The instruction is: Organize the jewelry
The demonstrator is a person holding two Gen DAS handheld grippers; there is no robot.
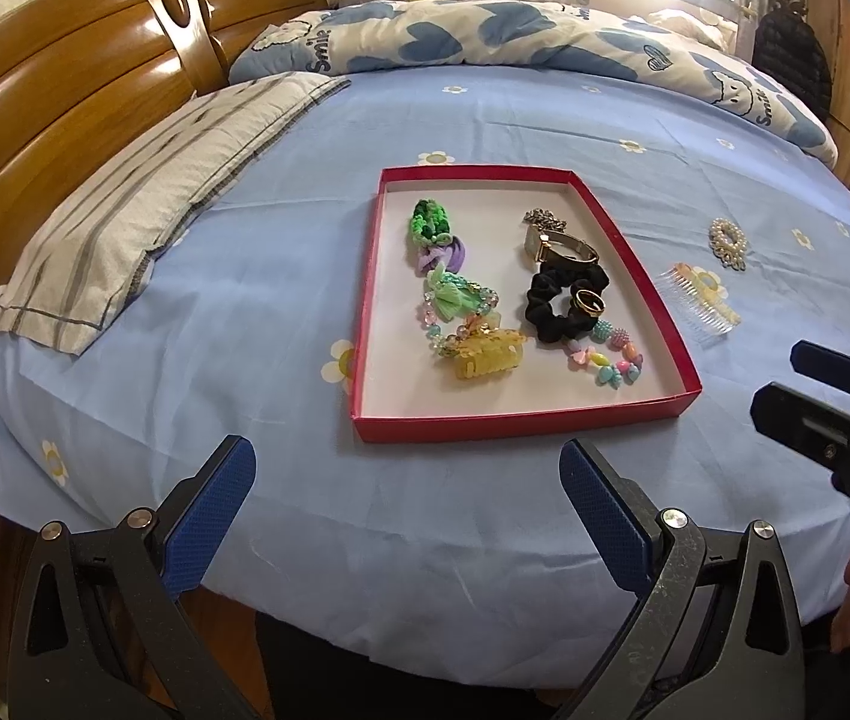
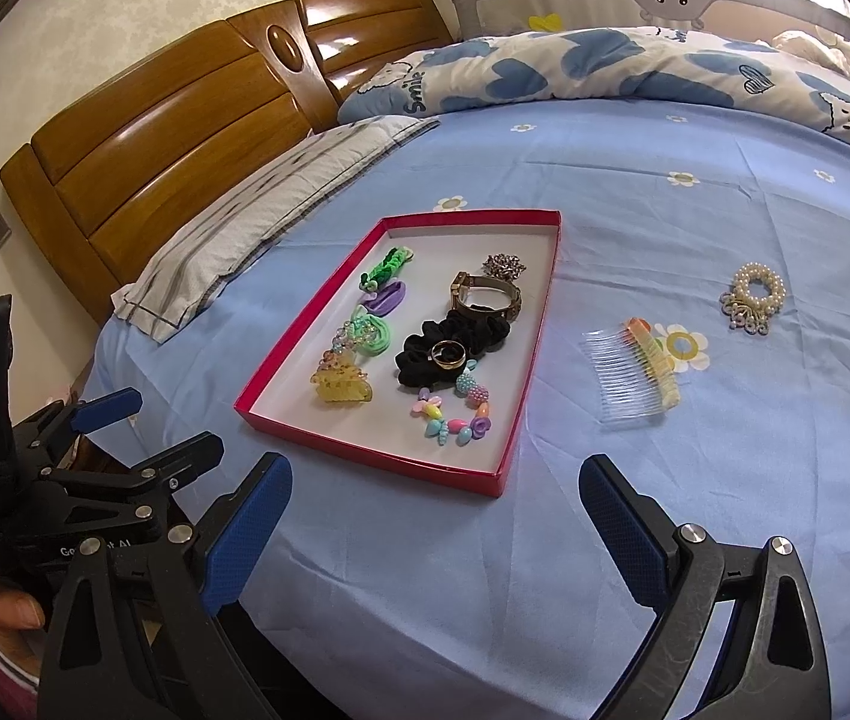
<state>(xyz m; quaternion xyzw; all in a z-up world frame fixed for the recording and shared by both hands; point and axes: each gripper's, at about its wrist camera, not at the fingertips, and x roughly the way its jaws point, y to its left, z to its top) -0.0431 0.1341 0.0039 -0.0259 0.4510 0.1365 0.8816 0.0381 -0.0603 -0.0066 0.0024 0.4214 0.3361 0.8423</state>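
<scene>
A red shallow box (image 1: 633,240) (image 2: 529,372) lies on the blue bed sheet. It holds a black scrunchie (image 1: 550,312) with a gold ring (image 2: 447,355) on it, a watch (image 1: 562,249), a yellow claw clip (image 2: 342,385), bead bracelets and green and purple hair ties. A clear hair comb (image 2: 634,381) (image 1: 705,300) and a pearl hair tie (image 2: 751,295) (image 1: 727,243) lie on the sheet right of the box. My left gripper (image 1: 407,480) is open and empty, in front of the box. My right gripper (image 2: 436,492) is open and empty, near the box's front right corner.
A striped pillow (image 1: 143,210) lies to the left by the wooden headboard (image 1: 65,96). A blue-patterned quilt (image 1: 514,36) is bunched at the far side. The bed's front edge runs just under both grippers.
</scene>
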